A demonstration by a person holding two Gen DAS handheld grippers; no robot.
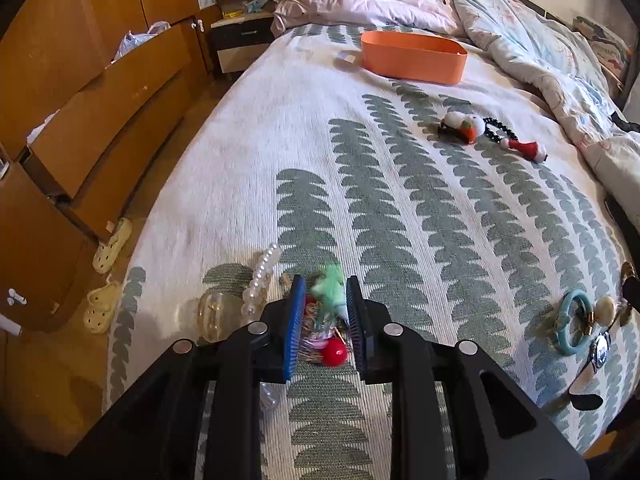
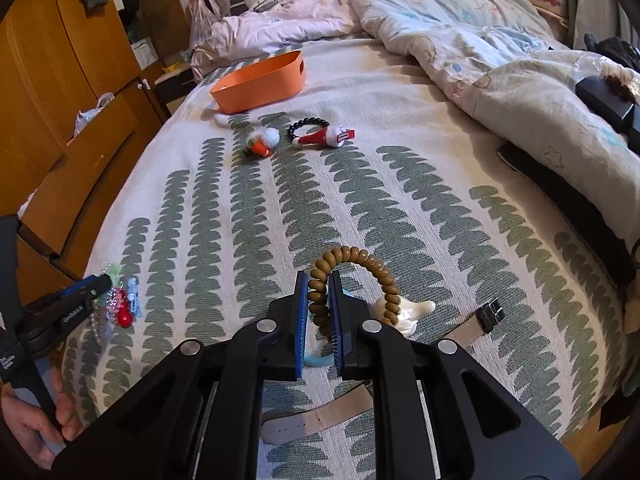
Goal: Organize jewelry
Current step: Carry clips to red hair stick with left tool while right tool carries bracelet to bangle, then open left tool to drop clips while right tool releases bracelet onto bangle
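A brown coil hair tie [image 2: 362,280] is clamped between the pads of the right gripper [image 2: 319,276], its loop arching up & to the right over a cream shell clip [image 2: 408,312]. The left gripper [image 1: 324,284] is set w/ jaws partly apart around a green-and-red trinket cluster [image 1: 326,312]; whether it's actually gripped can't be told. A pearl bracelet [image 1: 262,276] lies just beside. An orange bin [image 1: 414,58] sits far up the bed [image 1: 240,160], w/ a black bead bracelet [image 2: 308,126] nearer.

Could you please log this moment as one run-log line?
left tool: around green-red hair piece | right tool: shut on brown coil bracelet | orange bin: far
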